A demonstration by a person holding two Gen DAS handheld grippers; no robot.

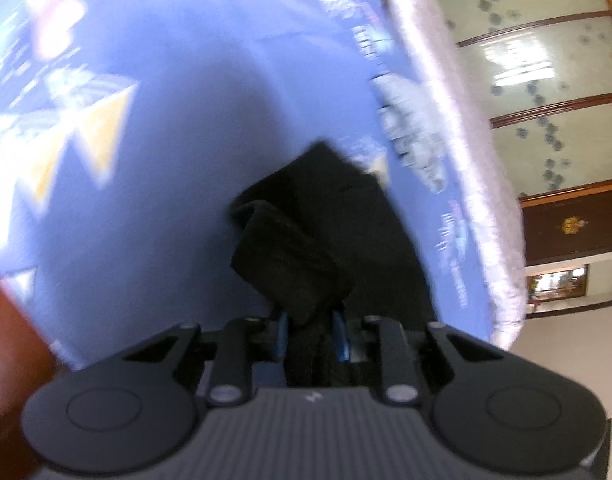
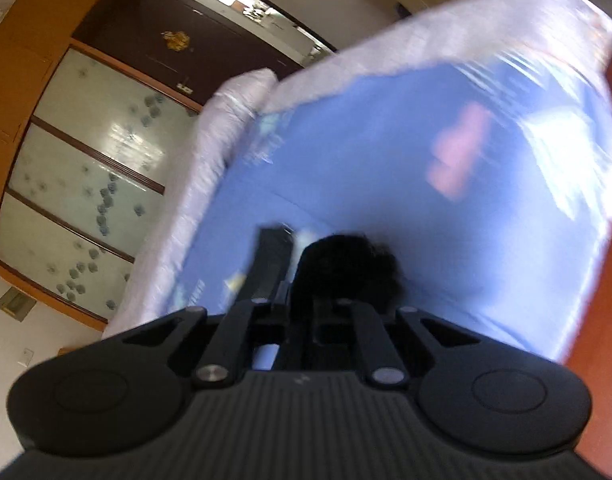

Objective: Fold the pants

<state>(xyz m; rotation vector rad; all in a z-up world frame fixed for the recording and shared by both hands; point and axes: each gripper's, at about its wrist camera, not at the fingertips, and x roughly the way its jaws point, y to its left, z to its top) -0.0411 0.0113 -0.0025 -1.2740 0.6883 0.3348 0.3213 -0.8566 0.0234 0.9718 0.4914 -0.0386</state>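
Black pants point(image 1: 306, 240) hang bunched over a blue printed sheet point(image 1: 166, 184). In the left wrist view my left gripper point(image 1: 312, 332) is shut on a fold of the black cloth, with the blue pads pressed against it on both sides. In the right wrist view a dark clump of the pants point(image 2: 346, 268) sits at the tips of my right gripper point(image 2: 302, 280). Its jaws stand close together on the cloth. The left finger point(image 2: 268, 264) shows as a blurred black bar. Both views are smeared by motion.
The blue sheet point(image 2: 386, 160) covers a mattress with a pale quilted edge point(image 2: 210, 152). Frosted sliding doors in wood frames point(image 2: 86, 168) and a dark door point(image 2: 166, 48) stand beyond it. Reddish-brown wood point(image 1: 10, 320) shows at the frame edges.
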